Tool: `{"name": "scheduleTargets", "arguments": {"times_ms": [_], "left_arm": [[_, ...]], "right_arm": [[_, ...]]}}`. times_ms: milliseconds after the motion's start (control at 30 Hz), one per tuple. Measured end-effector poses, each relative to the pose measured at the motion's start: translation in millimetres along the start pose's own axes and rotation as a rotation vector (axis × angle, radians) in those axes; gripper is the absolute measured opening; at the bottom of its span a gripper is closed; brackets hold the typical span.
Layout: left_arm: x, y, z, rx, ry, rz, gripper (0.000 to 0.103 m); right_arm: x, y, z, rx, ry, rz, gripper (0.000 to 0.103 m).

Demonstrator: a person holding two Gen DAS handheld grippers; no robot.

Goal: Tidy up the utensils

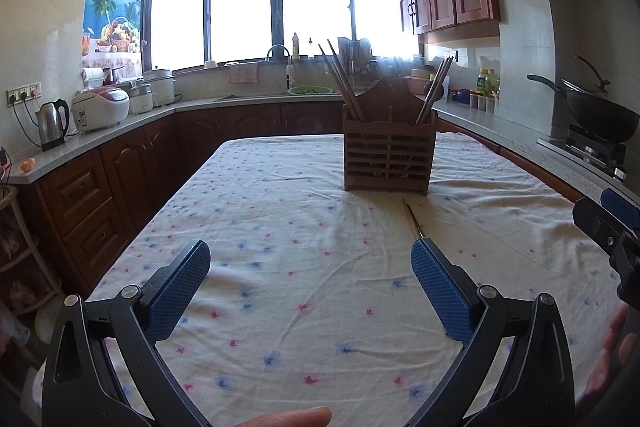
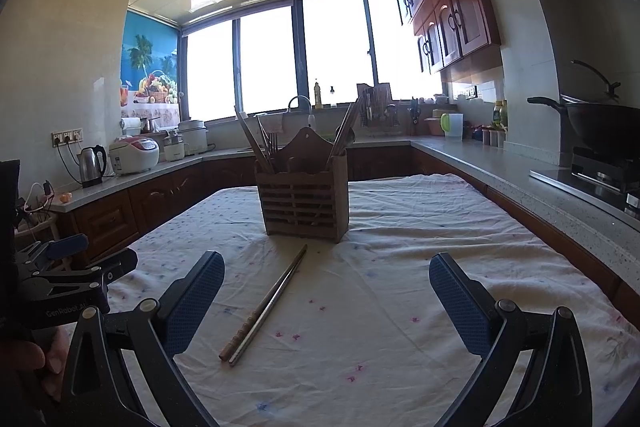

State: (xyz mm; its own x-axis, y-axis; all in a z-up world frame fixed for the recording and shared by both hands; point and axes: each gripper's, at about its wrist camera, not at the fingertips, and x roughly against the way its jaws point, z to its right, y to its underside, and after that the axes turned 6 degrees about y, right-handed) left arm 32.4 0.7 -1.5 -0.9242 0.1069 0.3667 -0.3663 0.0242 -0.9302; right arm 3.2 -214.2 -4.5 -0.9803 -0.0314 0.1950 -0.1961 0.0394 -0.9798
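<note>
Looking through the right wrist view, I see the last pair of chopsticks (image 2: 266, 303) lying loose on the flowered tablecloth (image 2: 420, 227), running from lower left of centre up toward the foot of the wooden utensil holder (image 2: 303, 197) at mid-frame. One stick looks like metal, smooth and shiny; the other appears to be wood with a ribbed grip end nearest me. They lie side by side, touching or nearly so.

My right gripper (image 2: 327, 301) has its jaws spread wide with nothing between them, and the sticks sit just inside its left finger. My left gripper (image 1: 311, 285) is likewise spread and empty; in its view only the far tip of the chopsticks (image 1: 411, 218) shows, above its right-hand finger.

I judge these light and stiff, but thin and low on soft cloth, so the pads may scrape fabric before they bite. The metal one will likely be slippery (and may roll away from its partner). I would take both together near the ribbed end, where there is some texture, closing across the pair. The holder already carries chopsticks in its outer slots, leaning outward, with forks among those on the left, so its top is crowded.
</note>
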Motion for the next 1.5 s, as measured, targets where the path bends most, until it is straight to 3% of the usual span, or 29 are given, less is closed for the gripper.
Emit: {"name": "scheduleTargets", "arguments": {"times_ms": [1500], "left_arm": [[-1.0,-2.1,3.7,-0.019,0.024,-0.004,0.103]], "right_arm": [[1.5,-4.8,-3.4,-0.011,-0.020,0.004,0.103]]}}
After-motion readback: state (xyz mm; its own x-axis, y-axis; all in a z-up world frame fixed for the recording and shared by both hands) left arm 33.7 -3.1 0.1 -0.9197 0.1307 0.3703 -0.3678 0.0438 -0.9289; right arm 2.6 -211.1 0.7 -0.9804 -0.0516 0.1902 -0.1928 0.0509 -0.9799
